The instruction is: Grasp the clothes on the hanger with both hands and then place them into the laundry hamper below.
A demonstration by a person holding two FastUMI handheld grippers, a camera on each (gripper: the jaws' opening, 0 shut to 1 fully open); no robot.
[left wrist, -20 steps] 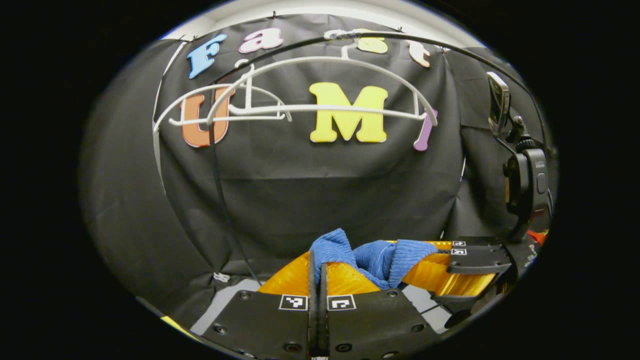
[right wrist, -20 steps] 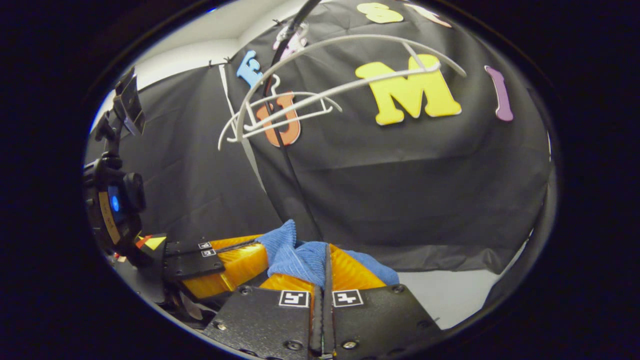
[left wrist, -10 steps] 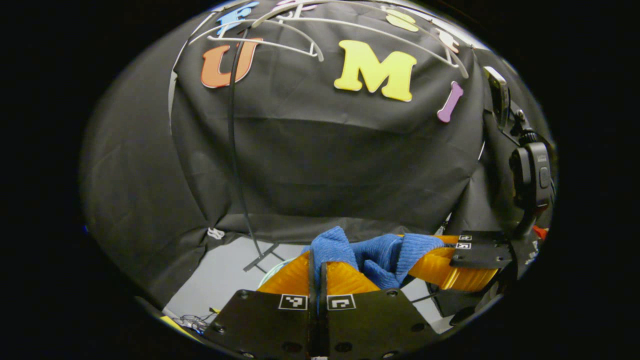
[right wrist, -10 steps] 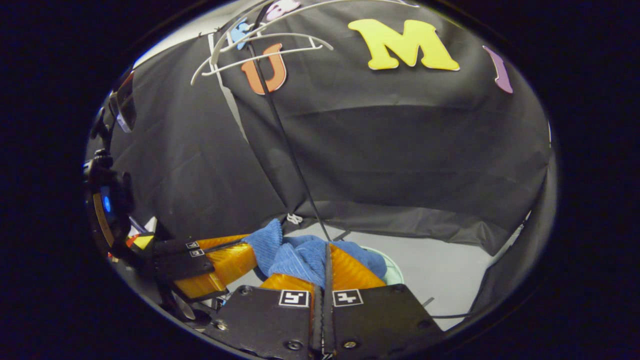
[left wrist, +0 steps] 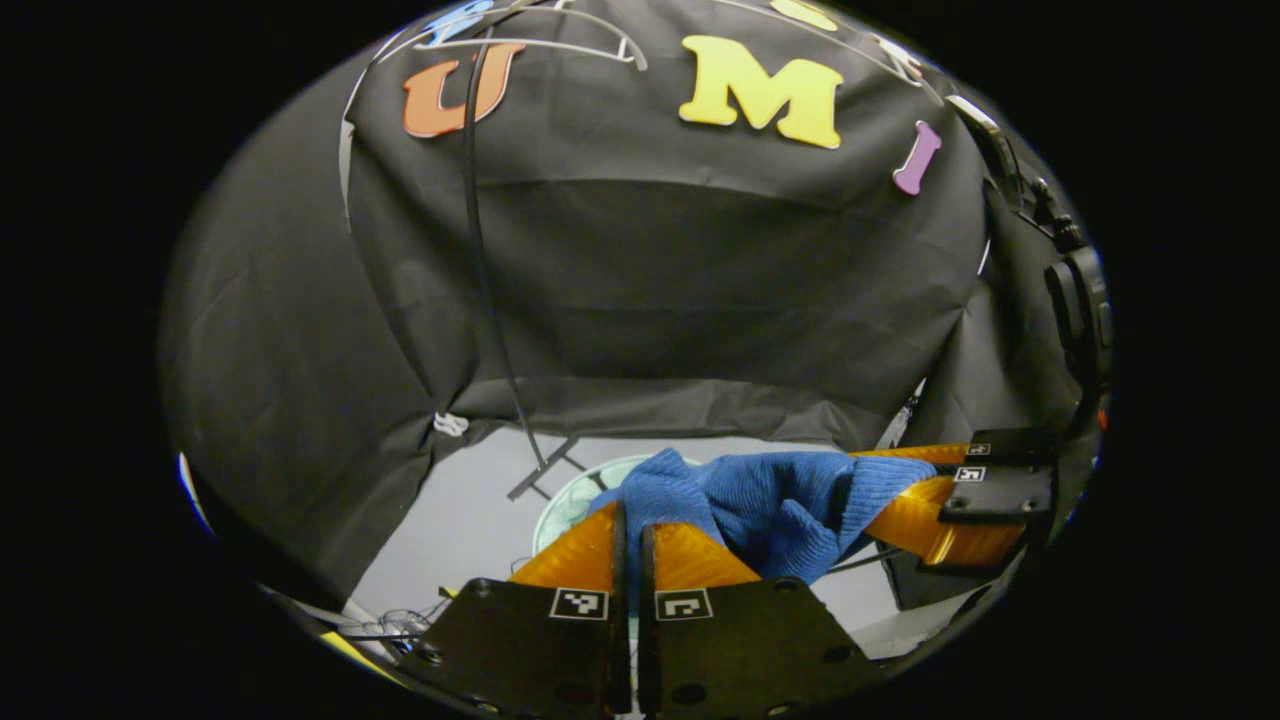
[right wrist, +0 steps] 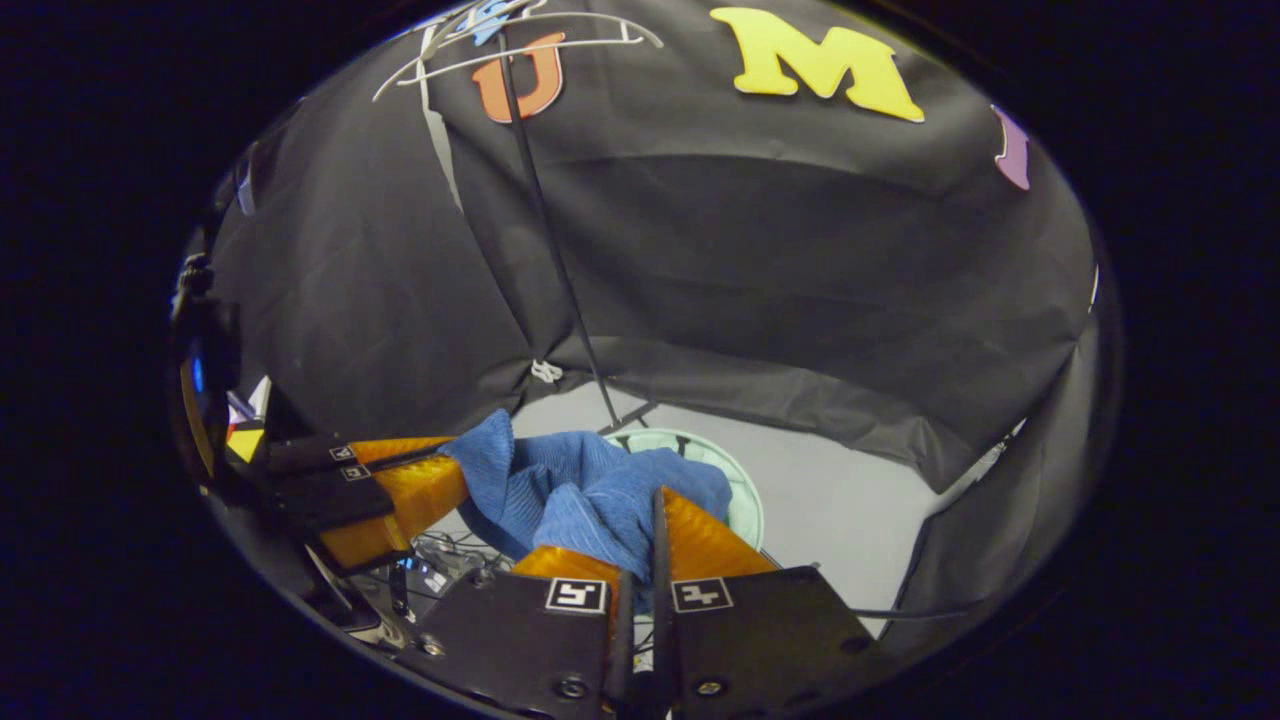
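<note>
Both hand-held grippers, left (left wrist: 630,520) and right (right wrist: 655,520), are clamped on my blue garment (left wrist: 770,500), bunched between them. Just beyond and below it stands the pale green hamper (right wrist: 745,500) on the floor (right wrist: 860,520).

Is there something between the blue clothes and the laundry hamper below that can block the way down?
Nothing visible does. The blue clothes, pinched by the left gripper and the right gripper, hang above the pale green hamper; a thin black pole stands behind it.
</note>
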